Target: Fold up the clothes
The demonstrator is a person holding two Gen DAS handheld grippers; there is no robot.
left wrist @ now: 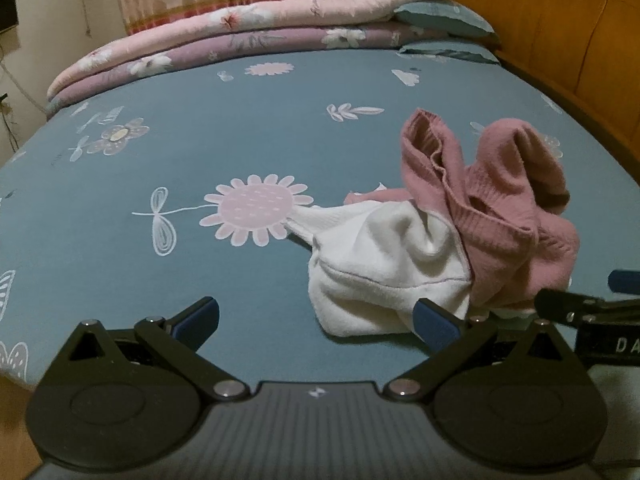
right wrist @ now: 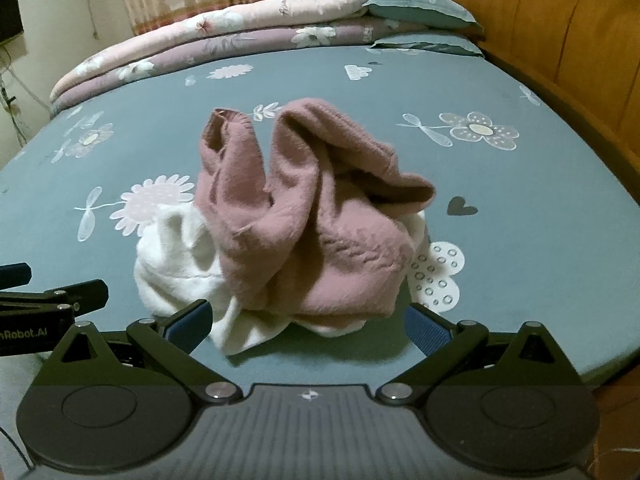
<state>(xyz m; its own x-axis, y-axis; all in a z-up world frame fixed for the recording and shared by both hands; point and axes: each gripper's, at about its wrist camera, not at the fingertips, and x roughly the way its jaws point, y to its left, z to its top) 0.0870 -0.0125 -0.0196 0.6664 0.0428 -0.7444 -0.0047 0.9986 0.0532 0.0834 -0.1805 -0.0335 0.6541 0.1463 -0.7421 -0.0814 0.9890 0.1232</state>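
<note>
1. A bed (left wrist: 240, 120) is covered by a blue-grey sheet printed with flowers, leaves and one dark heart. A wooden headboard (right wrist: 560, 20) is seen at the right.
2. Two folded quilts are stacked along the far edge: one pink (left wrist: 248, 20) on one mauve (left wrist: 256, 42). Two blue pillows (left wrist: 444, 20) are stacked at their right end.
3. One garment (right wrist: 312, 216) lies crumpled on the sheet near the front edge. It is a knit piece, pink in its upper part and white below; the pink part stands up in two humps, the white part is spread toward the front and left. Whether it is one item or two cannot be told.
4. Right gripper (right wrist: 308, 326): jaws spread wide, nothing pinched. The garment's front edge lies between the blue pads, just ahead of them.
5. Left gripper (left wrist: 316, 320): jaws spread wide, nothing pinched. The right pad is seen against the white cloth; contact cannot be told.
6. Writing: "nRobot.AI" is read on the left gripper's body at the left edge of the right view; "DA" is read on the right gripper's body at the right edge of the left view. Both are cut off.
</note>
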